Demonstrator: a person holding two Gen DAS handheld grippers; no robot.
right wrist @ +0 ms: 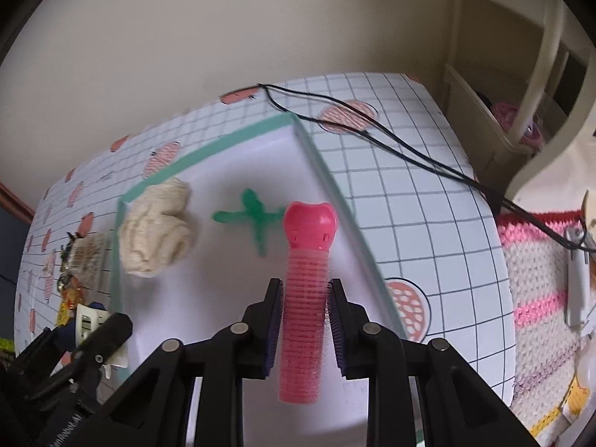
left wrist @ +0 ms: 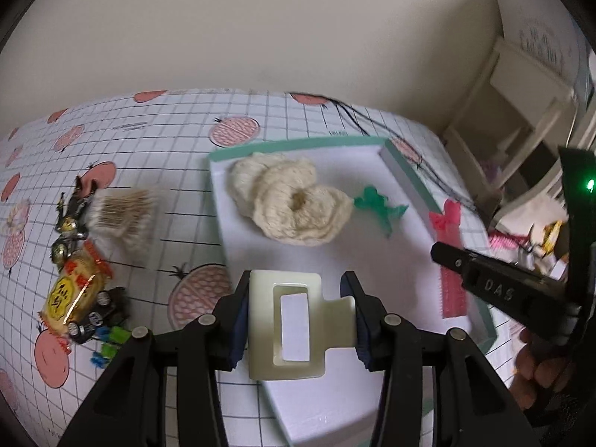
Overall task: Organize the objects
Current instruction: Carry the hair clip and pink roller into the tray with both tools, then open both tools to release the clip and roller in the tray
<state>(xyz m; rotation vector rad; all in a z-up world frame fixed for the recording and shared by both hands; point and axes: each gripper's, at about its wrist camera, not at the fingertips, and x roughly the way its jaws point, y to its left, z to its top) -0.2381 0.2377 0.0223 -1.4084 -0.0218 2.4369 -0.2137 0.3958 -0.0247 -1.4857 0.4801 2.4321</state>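
Note:
My left gripper (left wrist: 298, 320) is shut on a cream rectangular hair clip (left wrist: 287, 326), held over the near end of a white tray with a teal rim (left wrist: 406, 171). My right gripper (right wrist: 303, 329) is shut on a pink hair roller (right wrist: 307, 287) above the same tray (right wrist: 327, 182). In the left wrist view the roller (left wrist: 449, 260) and the right gripper (left wrist: 495, 283) show at the tray's right side. Inside the tray lie a cream fluffy scrunchie (left wrist: 294, 201) (right wrist: 156, 227) and a small green hair clip (left wrist: 376, 205) (right wrist: 253, 219).
Left of the tray on the gridded, fruit-print tablecloth (left wrist: 167, 126) lie a bundle of cotton swabs (left wrist: 123, 212), a yellow snack packet (left wrist: 74, 294), foil candies and small capacitors (left wrist: 97, 320). A black cord (right wrist: 372, 134) runs across the far right. A knitted pink-and-white cloth (right wrist: 540, 279) lies right of the table.

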